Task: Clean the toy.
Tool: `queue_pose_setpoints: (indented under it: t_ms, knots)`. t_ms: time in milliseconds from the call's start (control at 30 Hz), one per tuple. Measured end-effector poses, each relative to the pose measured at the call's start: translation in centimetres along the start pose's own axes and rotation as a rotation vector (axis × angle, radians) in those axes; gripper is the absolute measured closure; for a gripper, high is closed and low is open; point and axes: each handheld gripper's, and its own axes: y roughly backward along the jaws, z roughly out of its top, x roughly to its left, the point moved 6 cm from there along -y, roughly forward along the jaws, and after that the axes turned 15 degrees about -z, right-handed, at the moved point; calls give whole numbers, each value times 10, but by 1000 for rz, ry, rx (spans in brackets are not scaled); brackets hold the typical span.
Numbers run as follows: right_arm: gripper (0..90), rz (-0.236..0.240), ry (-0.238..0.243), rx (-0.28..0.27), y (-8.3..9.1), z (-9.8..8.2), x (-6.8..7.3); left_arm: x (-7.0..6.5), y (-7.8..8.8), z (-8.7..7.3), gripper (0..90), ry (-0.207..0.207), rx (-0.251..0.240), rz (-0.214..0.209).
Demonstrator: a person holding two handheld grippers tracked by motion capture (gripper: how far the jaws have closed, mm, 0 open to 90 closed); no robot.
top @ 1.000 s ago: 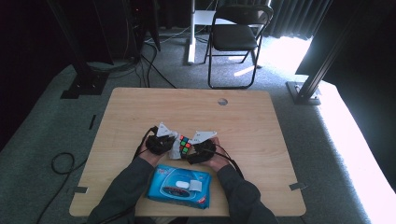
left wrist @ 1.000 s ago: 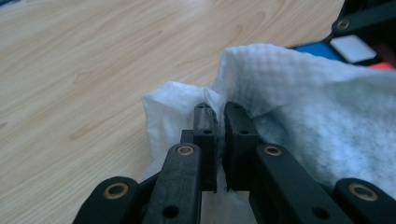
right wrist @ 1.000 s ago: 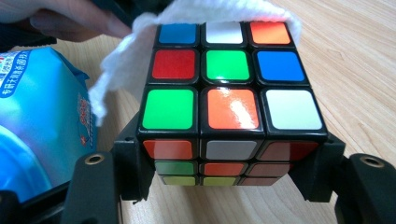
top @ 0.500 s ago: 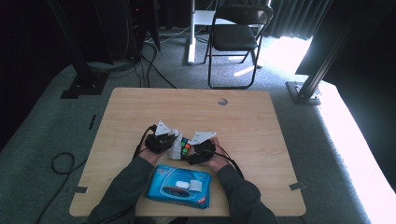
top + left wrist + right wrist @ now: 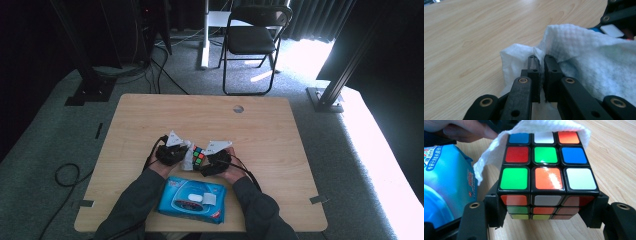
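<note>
Right gripper [image 5: 546, 220] has the puzzle cube [image 5: 547, 167] squarely clamped, its black jaws pressing the cube's two opposite sides low down. The cube is glossy plastic, black-framed, with square stickers: green in the middle of the top face, orange and white in the near row, blue, white and orange along the far one. A white wipe [image 5: 499, 152] with a soft, dimpled weave is draped over the cube's far edge and hangs down one side.

Over to the left gripper [image 5: 541, 65]: its jaws are pinched almost together on a fold of that same wipe [image 5: 584, 60], and the cloth bunches up in crumpled, quilted folds around the blocky black tips (you can see the tiny embossed pattern clearly here).

From the high view, both grippers meet near the front middle of the pale wood-grain counter [image 5: 280, 125], the left gripper [image 5: 186, 154] and right gripper [image 5: 204, 167] facing each other with the cube [image 5: 198, 156] and the wipe [image 5: 188, 159] between them, just above the counter. Just in front of the person, a flat, shiny blue pack of wipes [image 5: 192, 200] lies on the counter, white flip lid on top. A black folding chair [image 5: 252, 40] stands beyond the far edge.
</note>
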Motion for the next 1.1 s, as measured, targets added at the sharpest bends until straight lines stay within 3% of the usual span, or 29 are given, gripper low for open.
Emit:
queue_pose_setpoints:
  t_ms: [633, 800, 1100]
  knots:
    - [341, -19, -15, -28, 5, 7, -6, 1, -7, -13, 851, -19, 67, 8]
    - [341, -19, -21, -30, 6, 7, -7, 0, -5, -11, 851, -23, 63, 15]
    - [341, -19, -21, -20, 4, 4, -7, -5, 4, 2, 850, -35, 10, 14]
